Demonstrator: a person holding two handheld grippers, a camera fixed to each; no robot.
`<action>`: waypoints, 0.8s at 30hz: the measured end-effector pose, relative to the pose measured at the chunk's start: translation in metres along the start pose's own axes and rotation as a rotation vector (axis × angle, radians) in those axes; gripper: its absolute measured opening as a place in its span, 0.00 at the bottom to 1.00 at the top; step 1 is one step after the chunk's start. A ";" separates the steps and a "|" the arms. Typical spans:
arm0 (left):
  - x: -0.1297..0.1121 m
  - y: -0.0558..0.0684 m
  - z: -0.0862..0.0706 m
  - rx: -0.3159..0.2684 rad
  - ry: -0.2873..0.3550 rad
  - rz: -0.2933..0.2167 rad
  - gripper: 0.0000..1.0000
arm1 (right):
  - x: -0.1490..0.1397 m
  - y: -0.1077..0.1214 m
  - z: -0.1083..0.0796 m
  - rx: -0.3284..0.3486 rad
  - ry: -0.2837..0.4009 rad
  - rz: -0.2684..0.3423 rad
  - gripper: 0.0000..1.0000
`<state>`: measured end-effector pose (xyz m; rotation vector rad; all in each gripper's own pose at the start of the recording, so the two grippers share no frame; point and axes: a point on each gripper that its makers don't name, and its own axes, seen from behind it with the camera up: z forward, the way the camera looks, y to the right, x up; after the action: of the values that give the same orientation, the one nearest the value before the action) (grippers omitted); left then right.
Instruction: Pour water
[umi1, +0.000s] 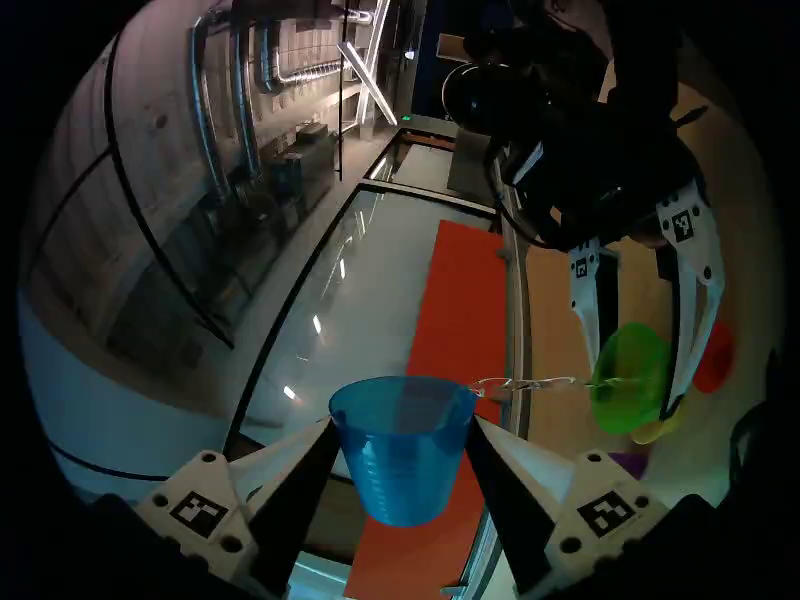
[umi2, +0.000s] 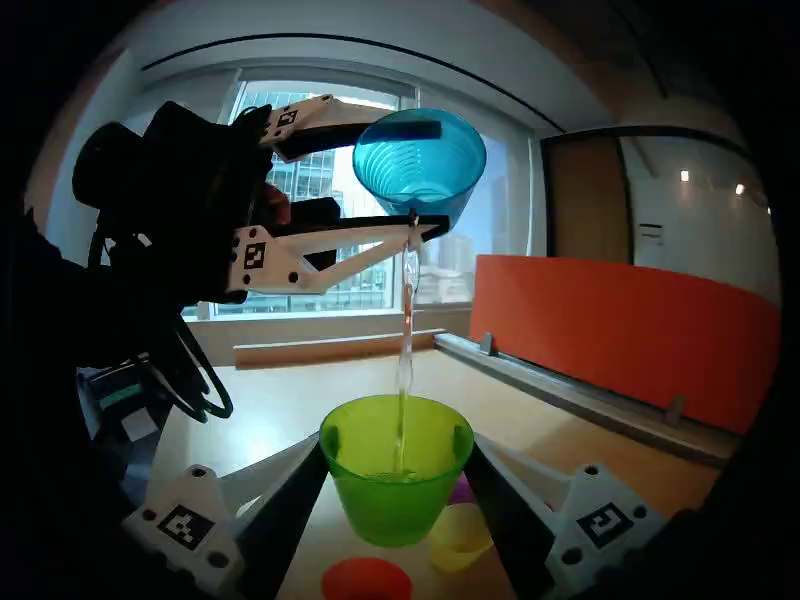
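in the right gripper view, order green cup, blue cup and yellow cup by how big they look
1. green cup, only slightly bigger, being nearer the camera
2. blue cup
3. yellow cup, partly hidden

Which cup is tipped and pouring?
The blue cup in the left tongs: it is tilted, water streaming from its rim into the upright green cup in the right tongs.

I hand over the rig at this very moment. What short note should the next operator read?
Left tongs: shut on the blue cup, tipped above the green cup.
Right tongs: shut on the green cup, upright.
Done: a thin water stream falls into the green cup; it is far from full.
Left: finish the pour, then bring the blue cup upright.
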<state>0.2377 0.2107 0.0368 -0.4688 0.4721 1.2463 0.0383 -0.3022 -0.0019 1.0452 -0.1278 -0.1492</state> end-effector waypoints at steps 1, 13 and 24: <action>0.000 0.000 0.000 0.000 0.000 0.004 0.85 | 0.000 0.000 0.000 0.000 0.000 0.000 0.90; 0.000 0.003 -0.001 0.010 0.001 0.045 0.85 | -0.001 0.002 -0.001 -0.002 0.000 -0.001 0.90; 0.002 0.002 0.001 0.020 0.008 0.094 0.85 | 0.001 0.001 0.000 0.000 0.002 -0.004 0.90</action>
<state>0.2362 0.2135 0.0367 -0.4391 0.5180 1.3291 0.0395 -0.3017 -0.0009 1.0453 -0.1238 -0.1513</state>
